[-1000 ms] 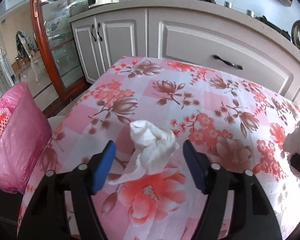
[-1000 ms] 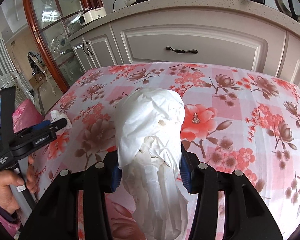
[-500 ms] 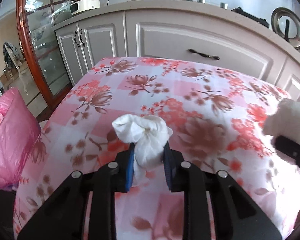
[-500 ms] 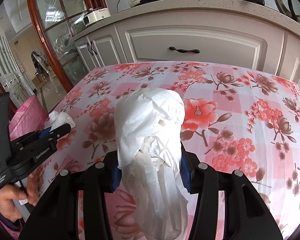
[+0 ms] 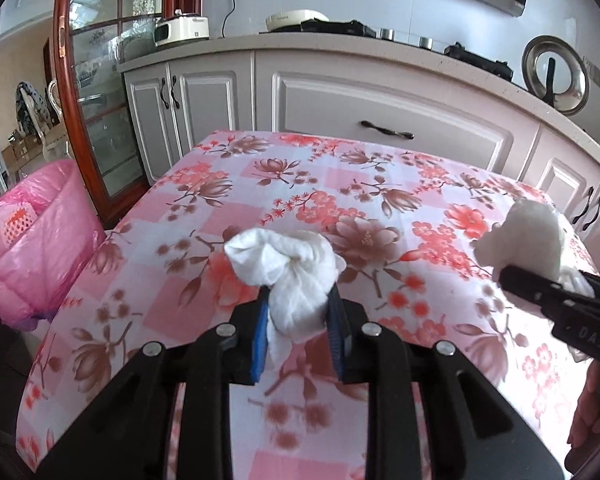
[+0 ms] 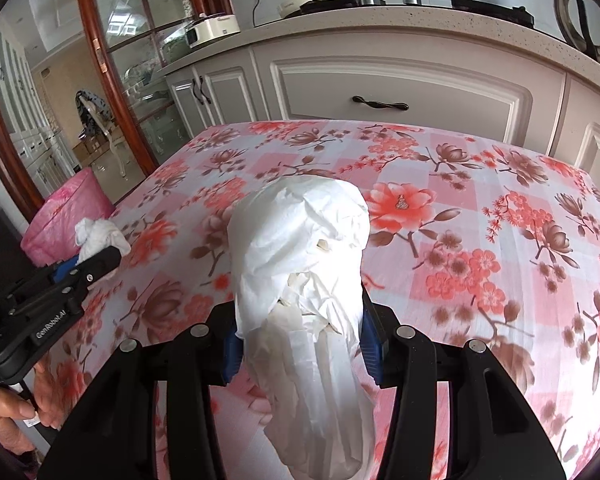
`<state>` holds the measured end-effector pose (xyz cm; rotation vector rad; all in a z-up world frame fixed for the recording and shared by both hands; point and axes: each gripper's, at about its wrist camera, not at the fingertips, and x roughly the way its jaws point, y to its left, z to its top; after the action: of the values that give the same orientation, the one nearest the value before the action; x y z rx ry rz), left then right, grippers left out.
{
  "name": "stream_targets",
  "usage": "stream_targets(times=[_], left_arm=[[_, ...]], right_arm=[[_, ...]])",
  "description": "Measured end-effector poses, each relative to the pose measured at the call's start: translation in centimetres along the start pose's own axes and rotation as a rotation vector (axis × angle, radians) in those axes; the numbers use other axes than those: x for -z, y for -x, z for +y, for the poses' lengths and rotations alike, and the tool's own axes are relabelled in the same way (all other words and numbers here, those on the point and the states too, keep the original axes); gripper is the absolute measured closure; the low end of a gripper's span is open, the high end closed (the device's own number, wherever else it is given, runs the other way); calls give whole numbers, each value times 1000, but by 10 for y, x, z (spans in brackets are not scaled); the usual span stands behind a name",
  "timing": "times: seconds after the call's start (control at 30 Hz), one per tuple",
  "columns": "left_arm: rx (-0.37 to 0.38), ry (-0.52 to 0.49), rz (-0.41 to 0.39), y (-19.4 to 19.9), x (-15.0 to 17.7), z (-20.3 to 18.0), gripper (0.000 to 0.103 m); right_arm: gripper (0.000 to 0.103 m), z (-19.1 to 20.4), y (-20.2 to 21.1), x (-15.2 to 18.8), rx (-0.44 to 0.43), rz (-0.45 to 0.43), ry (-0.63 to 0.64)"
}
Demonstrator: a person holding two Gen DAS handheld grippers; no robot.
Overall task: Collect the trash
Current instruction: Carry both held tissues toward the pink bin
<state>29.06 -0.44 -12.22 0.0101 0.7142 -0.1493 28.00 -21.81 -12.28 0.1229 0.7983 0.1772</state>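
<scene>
While each tool (image 5: pixel 298 330) (image 6: pixel 300 334) is clamped on a tissue wad (image 5: pixel 290 276) (image 6: pixel 300 264), the pink-lined bin (image 5: pixel 32 248) to their left remains to be reached.

Your left hand-held gripper (image 5: pixel 300 332): matt black plastic body, blue rubbery-looking pads (image 5: pixel 260 340), small bright metal screws. It holds soft crumpled white tissue (image 5: pixel 288 276). Your right hand-held gripper (image 6: pixel 300 336) is the same build, holding a bigger wad of creased thin white paper (image 6: pixel 300 280). The tabletop (image 5: pixel 380 216) is covered in a smooth floral printed cloth. The pink bin bag (image 5: pixel 40 248) is thin, slightly glossy plastic film. Cabinet fronts (image 5: pixel 380 104) are satin-painted; the door frame (image 5: pixel 66 80) is glossy varnished wood with glass.
</scene>
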Motion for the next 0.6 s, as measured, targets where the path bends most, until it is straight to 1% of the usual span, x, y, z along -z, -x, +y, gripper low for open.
stream_targets(times=[0.17, 0.4, 0.6], left_arm=[[-16, -16, -30, 19, 11, -2, 78], [-23, -26, -37, 38, 28, -5, 78], [-15, -34, -52, 52, 39, -7, 78]], right_arm=[[57, 6, 8, 7, -6, -7, 18], [57, 21, 24, 14, -24, -26, 71], [57, 38, 32, 19, -31, -35, 116]])
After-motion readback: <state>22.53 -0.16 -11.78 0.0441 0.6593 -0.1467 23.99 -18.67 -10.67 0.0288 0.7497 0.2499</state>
